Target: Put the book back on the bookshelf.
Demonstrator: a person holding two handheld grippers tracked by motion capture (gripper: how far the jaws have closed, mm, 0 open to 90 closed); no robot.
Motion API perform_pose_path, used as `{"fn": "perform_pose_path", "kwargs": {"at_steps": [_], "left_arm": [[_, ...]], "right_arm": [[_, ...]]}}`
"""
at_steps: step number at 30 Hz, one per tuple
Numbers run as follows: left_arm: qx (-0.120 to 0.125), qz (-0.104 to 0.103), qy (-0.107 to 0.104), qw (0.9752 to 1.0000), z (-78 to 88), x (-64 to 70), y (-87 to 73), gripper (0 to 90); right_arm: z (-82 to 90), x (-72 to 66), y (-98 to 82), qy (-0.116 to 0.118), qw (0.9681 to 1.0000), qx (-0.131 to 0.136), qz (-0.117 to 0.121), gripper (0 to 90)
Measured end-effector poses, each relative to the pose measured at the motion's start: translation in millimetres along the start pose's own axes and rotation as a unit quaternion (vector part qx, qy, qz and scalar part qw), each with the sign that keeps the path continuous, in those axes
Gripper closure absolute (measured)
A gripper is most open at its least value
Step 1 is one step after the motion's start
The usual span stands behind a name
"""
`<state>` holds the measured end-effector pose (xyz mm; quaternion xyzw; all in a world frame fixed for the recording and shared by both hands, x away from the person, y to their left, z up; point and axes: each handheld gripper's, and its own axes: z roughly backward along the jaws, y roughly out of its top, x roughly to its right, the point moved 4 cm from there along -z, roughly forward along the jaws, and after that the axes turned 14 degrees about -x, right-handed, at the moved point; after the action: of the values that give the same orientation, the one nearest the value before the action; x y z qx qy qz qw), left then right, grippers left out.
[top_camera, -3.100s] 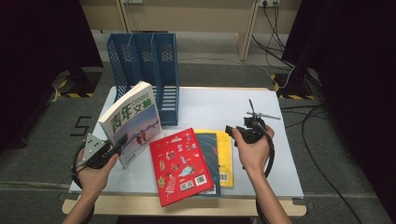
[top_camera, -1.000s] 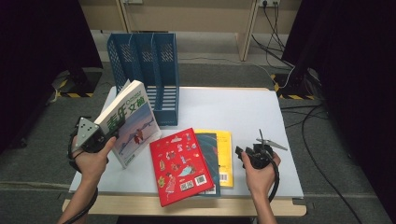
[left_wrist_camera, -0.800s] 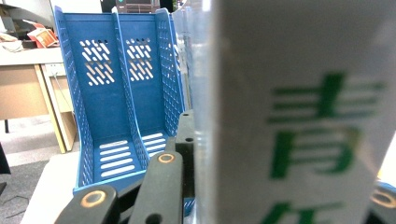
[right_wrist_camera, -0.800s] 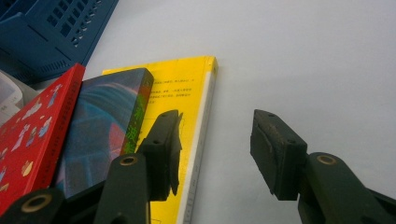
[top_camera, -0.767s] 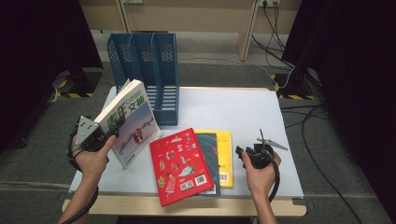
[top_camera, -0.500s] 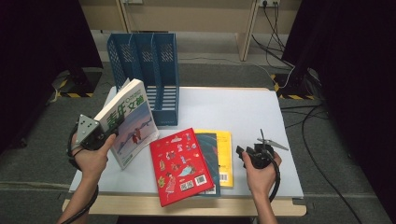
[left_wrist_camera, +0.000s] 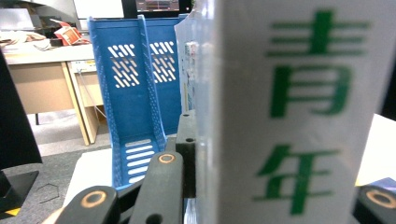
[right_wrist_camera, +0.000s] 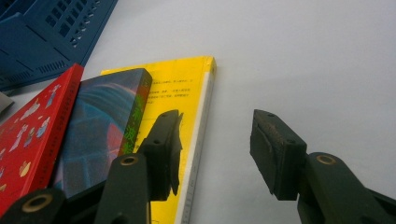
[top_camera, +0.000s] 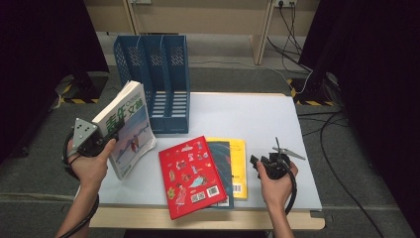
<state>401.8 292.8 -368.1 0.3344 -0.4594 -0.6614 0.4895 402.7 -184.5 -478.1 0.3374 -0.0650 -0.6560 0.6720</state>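
High view: the left gripper (top_camera: 106,135) clamps a thick white-covered book (top_camera: 128,128) by its lower spine edge and holds it tilted above the left part of the white table (top_camera: 257,119), just in front of the blue three-slot file rack (top_camera: 156,82). The cover carries large green Chinese characters over a pale photograph; the page block faces up and left. The right gripper (top_camera: 258,164) rests low at the table's right front, just right of a stack with a red book (top_camera: 192,174) on top, a dark teal book (top_camera: 224,161) and a yellow book (top_camera: 238,163) beneath.

Left gripper view: the book (left_wrist_camera: 299,112) sits between the jaws, its green lettering close and blurred; the far pad appears hidden behind it. The file rack (left_wrist_camera: 135,93) stands beyond.

Right gripper view: the right gripper (right_wrist_camera: 215,149) has its jaws wide apart with nothing between them, poised over the yellow book's (right_wrist_camera: 187,88) edge and bare table (right_wrist_camera: 303,56).
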Motion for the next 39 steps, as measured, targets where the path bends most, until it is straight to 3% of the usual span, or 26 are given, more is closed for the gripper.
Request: {"fn": "perform_pose_path", "kwargs": {"at_steps": [39], "left_arm": [[0.008,0.022,0.015,0.9996,13.1,-16.0,30.9,73.9]], "right_arm": [[-2.2,1.0,-1.6,-0.005,1.0,-0.001,0.001,53.0]]}}
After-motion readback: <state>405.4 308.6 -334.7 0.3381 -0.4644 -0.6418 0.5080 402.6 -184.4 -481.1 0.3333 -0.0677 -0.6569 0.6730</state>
